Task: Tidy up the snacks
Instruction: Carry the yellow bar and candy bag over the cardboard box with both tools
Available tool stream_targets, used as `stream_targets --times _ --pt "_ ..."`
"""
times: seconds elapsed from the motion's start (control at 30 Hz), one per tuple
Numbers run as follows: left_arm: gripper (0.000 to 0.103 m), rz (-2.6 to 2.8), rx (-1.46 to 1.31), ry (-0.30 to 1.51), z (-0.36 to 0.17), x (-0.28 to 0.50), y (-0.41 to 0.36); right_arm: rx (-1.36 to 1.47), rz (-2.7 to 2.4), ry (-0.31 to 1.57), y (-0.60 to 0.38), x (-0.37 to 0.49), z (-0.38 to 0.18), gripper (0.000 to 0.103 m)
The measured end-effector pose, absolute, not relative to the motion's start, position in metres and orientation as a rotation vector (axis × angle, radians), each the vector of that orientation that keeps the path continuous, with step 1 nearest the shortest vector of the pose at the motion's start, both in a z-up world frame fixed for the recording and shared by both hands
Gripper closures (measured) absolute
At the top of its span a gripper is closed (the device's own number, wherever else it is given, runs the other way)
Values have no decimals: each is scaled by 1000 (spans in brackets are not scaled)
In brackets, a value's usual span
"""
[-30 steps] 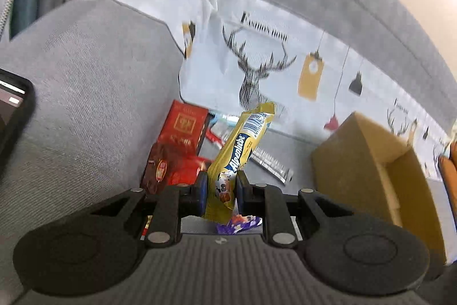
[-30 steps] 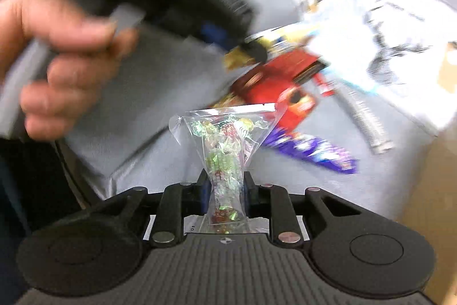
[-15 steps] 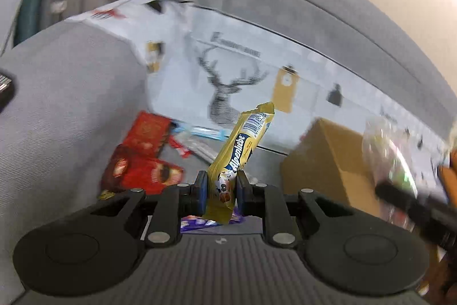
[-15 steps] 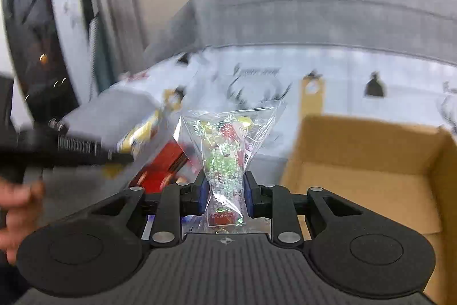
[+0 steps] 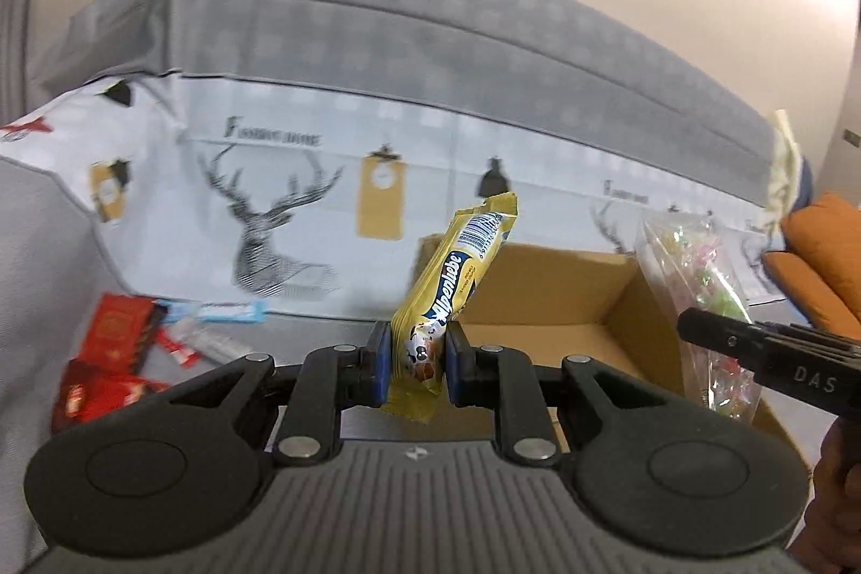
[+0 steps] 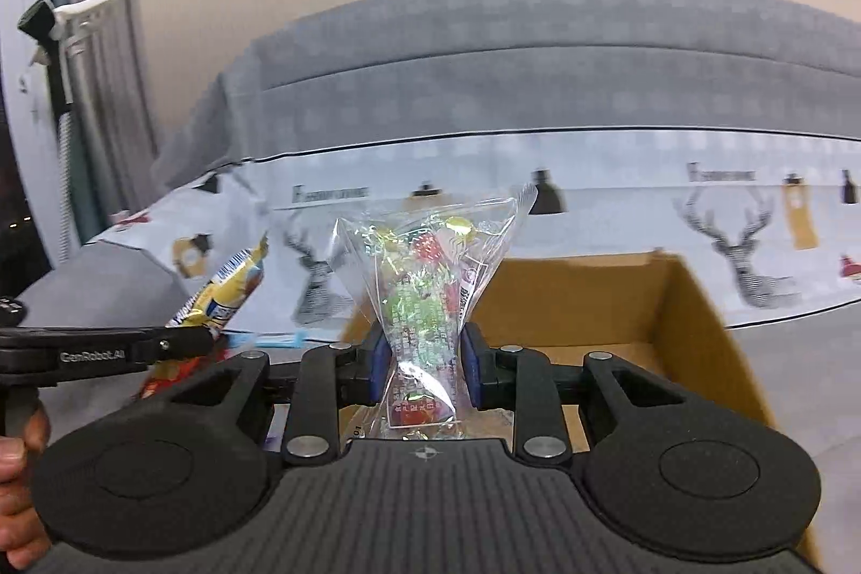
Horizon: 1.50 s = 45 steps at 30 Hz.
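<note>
My left gripper (image 5: 411, 359) is shut on the lower end of a yellow Alpenliebe packet (image 5: 457, 273), which stands tilted up to the right. An open cardboard box (image 5: 543, 289) lies just beyond it on the sofa. My right gripper (image 6: 422, 364) pinches a clear bag of coloured candies (image 6: 425, 283) at its waist; its jaws are opening, with the pads still against the bag. That bag hangs over the near edge of the box (image 6: 592, 299). In the right wrist view the left gripper (image 6: 177, 340) and yellow packet (image 6: 226, 294) are at the left.
Red snack packets (image 5: 107, 348) and a blue-and-white bar (image 5: 226, 310) lie on the grey seat at the left. A deer-print cloth (image 5: 269, 208) covers the sofa back. Orange cushions (image 5: 823, 251) sit at the far right. A hand (image 6: 16, 493) holds the left gripper.
Both grippers have swung right from the snack pile to the cardboard box, each still holding its snack. The box now fills the middle of both views.
</note>
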<state>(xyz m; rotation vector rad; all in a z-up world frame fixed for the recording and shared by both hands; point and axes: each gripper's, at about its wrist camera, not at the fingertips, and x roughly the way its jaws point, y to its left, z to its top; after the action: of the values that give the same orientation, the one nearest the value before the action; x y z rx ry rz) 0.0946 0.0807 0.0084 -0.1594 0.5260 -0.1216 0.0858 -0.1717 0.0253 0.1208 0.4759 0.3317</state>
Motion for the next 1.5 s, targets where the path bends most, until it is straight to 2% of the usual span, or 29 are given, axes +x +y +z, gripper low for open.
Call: stream_targets --times 0.33,1.5 --pt "81 -212 -130 490 0 100 47 160 206 483 -214 90 16 72" --pt "81 -392 -3 444 -14 87 -8 149 103 452 -212 88 15 70"
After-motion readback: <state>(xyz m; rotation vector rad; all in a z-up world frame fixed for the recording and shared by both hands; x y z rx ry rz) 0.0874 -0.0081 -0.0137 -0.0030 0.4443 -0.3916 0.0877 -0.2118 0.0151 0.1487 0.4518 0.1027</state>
